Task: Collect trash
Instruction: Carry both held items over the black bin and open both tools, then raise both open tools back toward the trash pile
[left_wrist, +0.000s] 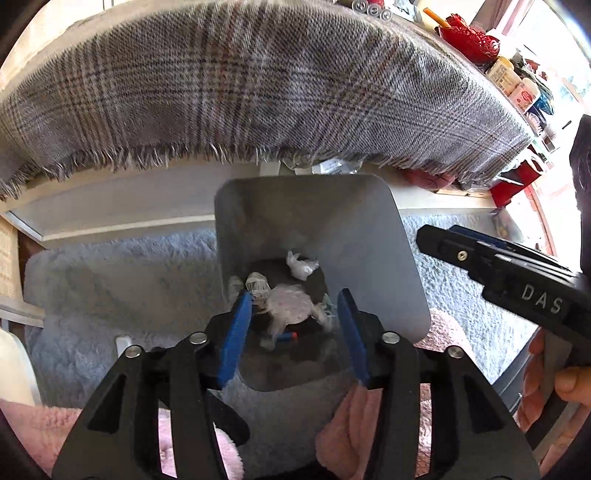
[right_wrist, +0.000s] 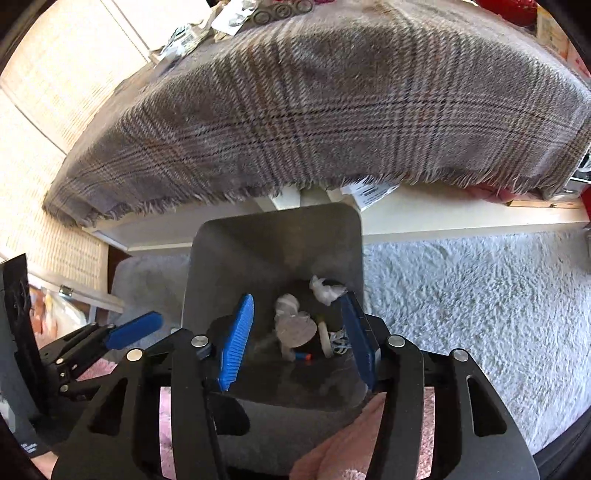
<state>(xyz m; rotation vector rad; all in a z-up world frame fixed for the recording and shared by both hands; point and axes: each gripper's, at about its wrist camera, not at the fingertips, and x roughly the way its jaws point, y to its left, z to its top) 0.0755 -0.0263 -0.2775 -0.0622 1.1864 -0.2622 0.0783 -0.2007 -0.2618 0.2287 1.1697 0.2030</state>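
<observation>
Left gripper (left_wrist: 293, 325) spread wide, holding nothing, poised above the mouth of the grey square metal bin (left_wrist: 369, 236). Right gripper (right_wrist: 297, 341) likewise spread wide and bare, over the same grey square metal bin (right_wrist: 229, 254).

Straight ahead between the blue finger pads (left_wrist: 236, 332), down on the bin floor: a crumpled white tissue wad (left_wrist: 301, 266) farthest off, a flattened pale round wrapper (left_wrist: 290, 306) nearer, a small blue and orange scrap (left_wrist: 288, 336) nearest. From the right wrist view, same heap: white wad (right_wrist: 327, 290), round wrapper (right_wrist: 295, 328), blue and orange scrap (right_wrist: 303, 356).

Above and beyond the bin, a grey plaid fringed woollen cloth (left_wrist: 258, 92) draped over the table edge, overhanging the bin's far side. Under and around the bin, a pale grey shaggy rug (right_wrist: 461, 295). Pink fluffy fabric (left_wrist: 369, 424) close beneath the fingers. Far up to the right, red glass bowls (left_wrist: 469, 37) and cream bottles (left_wrist: 513, 81), labels unreadable.

"DAS" in white letters on the other gripper's black body (left_wrist: 535, 291), off to the right of the left one.
</observation>
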